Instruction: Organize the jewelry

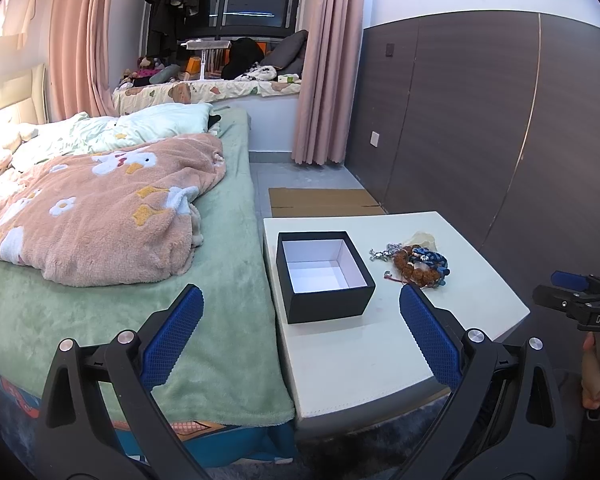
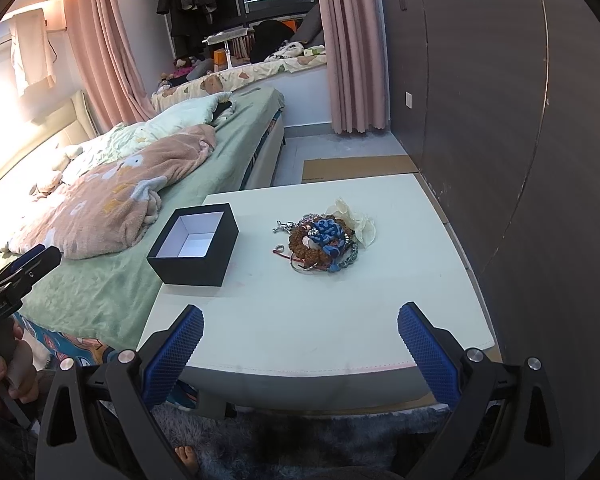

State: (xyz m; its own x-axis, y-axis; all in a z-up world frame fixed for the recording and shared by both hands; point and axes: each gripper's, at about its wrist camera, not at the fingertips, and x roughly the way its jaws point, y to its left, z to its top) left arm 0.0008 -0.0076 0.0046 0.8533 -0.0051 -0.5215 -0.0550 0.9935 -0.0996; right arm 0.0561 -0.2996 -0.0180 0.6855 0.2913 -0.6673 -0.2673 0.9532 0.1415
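Note:
An open black box (image 1: 323,275) with a white inside stands empty on the left part of a white table (image 1: 360,352); it also shows in the right wrist view (image 2: 196,240). A pile of jewelry (image 1: 418,261), brown beads, blue cord and silver chains, lies to its right, as the right wrist view (image 2: 320,242) shows too. My left gripper (image 1: 302,320) is open and empty, near the table's front edge just short of the box. My right gripper (image 2: 300,338) is open and empty over the table's front edge, well short of the pile.
A bed with a green sheet (image 1: 120,312) and a pink blanket (image 1: 100,208) touches the table's left side. A dark panelled wall (image 2: 520,140) runs along the right. A cardboard sheet (image 1: 324,202) lies on the floor behind the table. A grey rug (image 2: 300,432) lies below.

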